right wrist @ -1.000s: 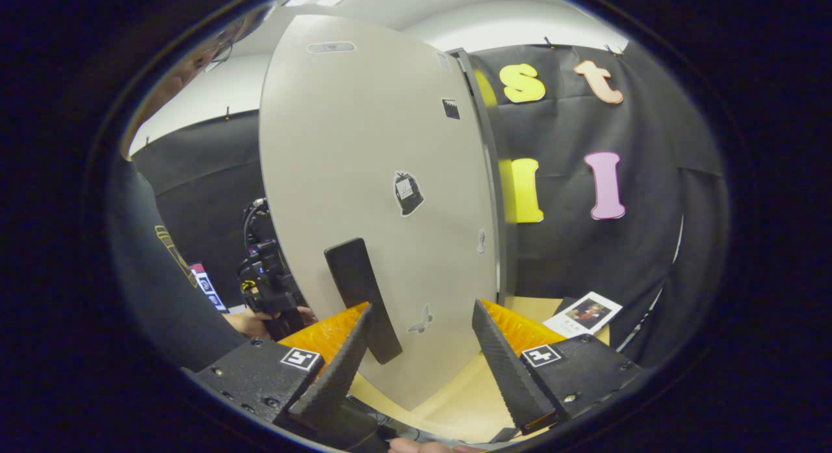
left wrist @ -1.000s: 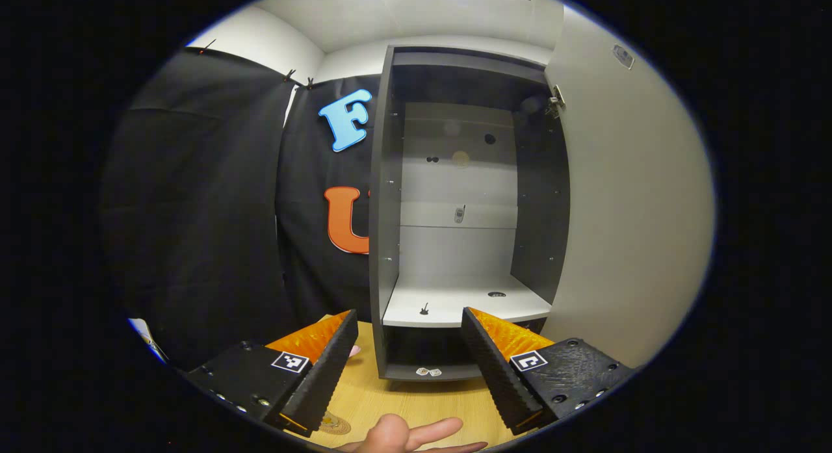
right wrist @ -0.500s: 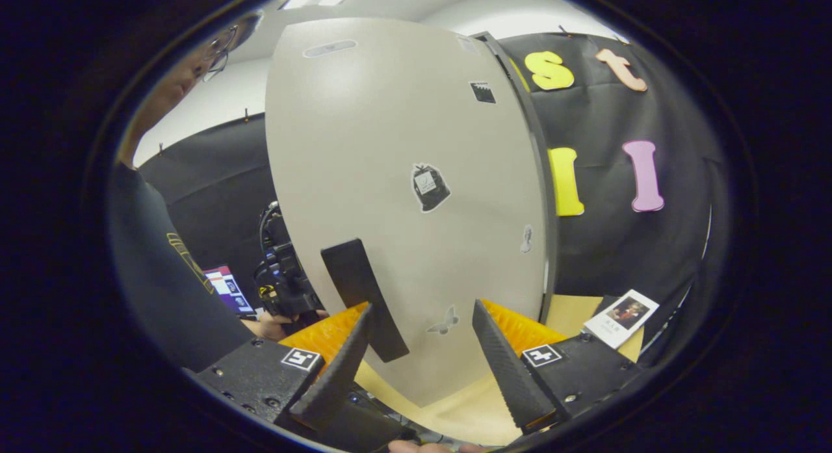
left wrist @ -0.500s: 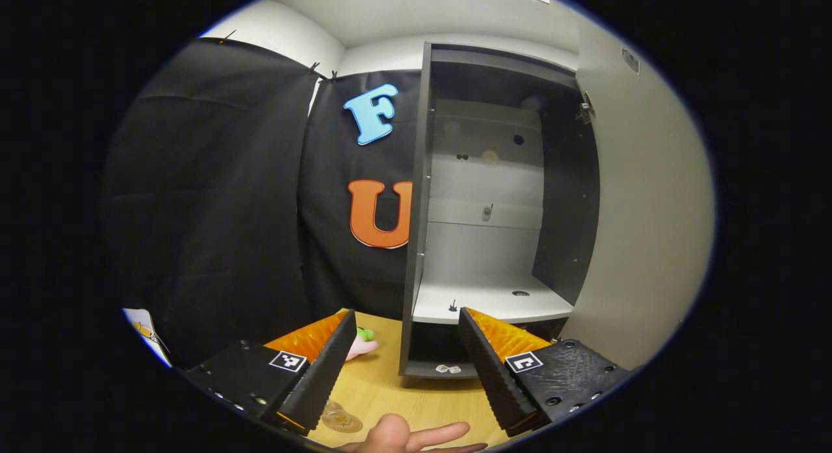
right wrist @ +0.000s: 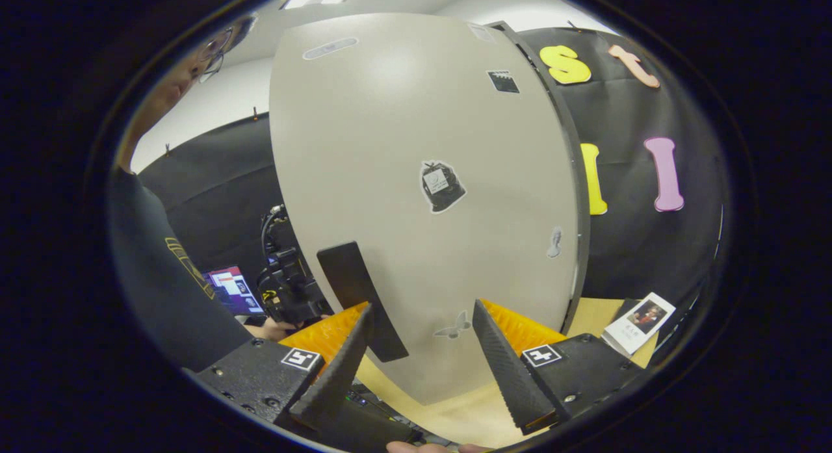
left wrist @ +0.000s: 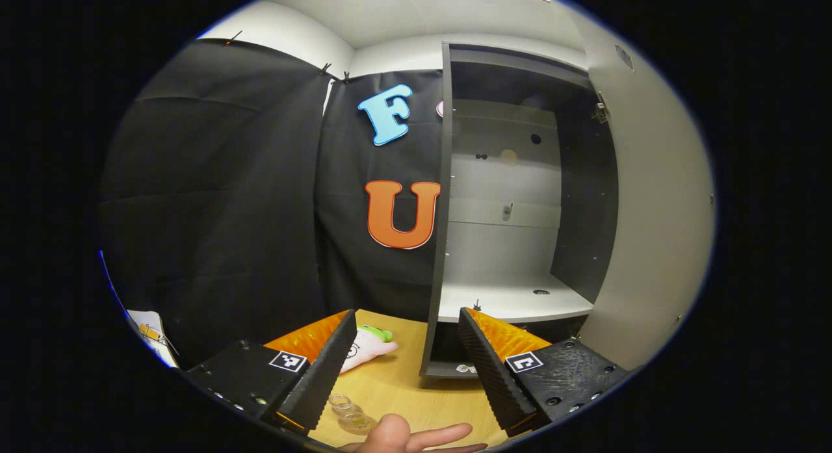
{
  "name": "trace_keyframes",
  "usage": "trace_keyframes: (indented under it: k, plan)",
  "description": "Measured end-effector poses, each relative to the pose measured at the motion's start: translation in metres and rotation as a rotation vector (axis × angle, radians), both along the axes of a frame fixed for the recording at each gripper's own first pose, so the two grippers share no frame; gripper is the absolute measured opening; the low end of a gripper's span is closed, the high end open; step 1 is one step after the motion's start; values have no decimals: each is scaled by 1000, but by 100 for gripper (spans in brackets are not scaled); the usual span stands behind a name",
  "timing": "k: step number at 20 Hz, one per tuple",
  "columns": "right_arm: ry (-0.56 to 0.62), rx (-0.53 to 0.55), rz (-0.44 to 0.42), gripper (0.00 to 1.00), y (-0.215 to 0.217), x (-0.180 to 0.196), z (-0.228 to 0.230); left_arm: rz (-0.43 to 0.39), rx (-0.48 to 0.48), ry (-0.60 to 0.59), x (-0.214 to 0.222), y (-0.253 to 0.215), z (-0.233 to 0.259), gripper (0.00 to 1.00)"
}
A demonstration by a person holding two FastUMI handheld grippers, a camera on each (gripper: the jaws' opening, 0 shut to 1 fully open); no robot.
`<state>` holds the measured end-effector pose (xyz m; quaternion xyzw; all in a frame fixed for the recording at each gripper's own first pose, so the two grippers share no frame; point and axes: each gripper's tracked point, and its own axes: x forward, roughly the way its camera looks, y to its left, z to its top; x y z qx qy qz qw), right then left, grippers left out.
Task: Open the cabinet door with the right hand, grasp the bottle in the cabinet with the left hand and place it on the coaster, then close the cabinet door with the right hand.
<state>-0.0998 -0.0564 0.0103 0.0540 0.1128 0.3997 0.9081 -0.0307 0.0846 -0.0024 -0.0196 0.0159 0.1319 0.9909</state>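
The dark cabinet (left wrist: 500,180) stands open, and its white shelf (left wrist: 513,303) is bare. Its pale door (left wrist: 650,212) is swung out to the right. My left gripper (left wrist: 407,312) is open over the wooden table, left of the cabinet. A small clear bottle (left wrist: 351,414) with yellowish contents stands low between its fingers, partly cut off at the edge; I cannot make out the coaster under it. In the right gripper view, the door's outer face (right wrist: 416,180) is close ahead. My right gripper (right wrist: 422,305) is open, with the black handle (right wrist: 354,297) just beside its left finger.
A pink and white plush toy (left wrist: 367,349) lies on the table (left wrist: 403,388) beside the cabinet's foot. A person's fingers (left wrist: 416,433) show at the bottom edge. A photo card (right wrist: 640,316) lies at the table's right; the person's sleeve (right wrist: 162,277) is at left.
The left gripper view has swung left, so the cabinet sits farther right and the plush toy and bottle have come into sight. The door's outer face has turned more toward the right gripper.
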Motion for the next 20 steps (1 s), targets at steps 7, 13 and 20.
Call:
trace_keyframes:
  k: [7,13,20]
  plan:
    - [13,30,4,98,17,28,-2,70,-4,17,-4,28,-6,95]
    - [53,67,-42,97,16,49,-8,78,38,31,-1,35,-11,95]
    - [55,36,-31,97,21,53,-14,71,55,20,8,34,-8,95]
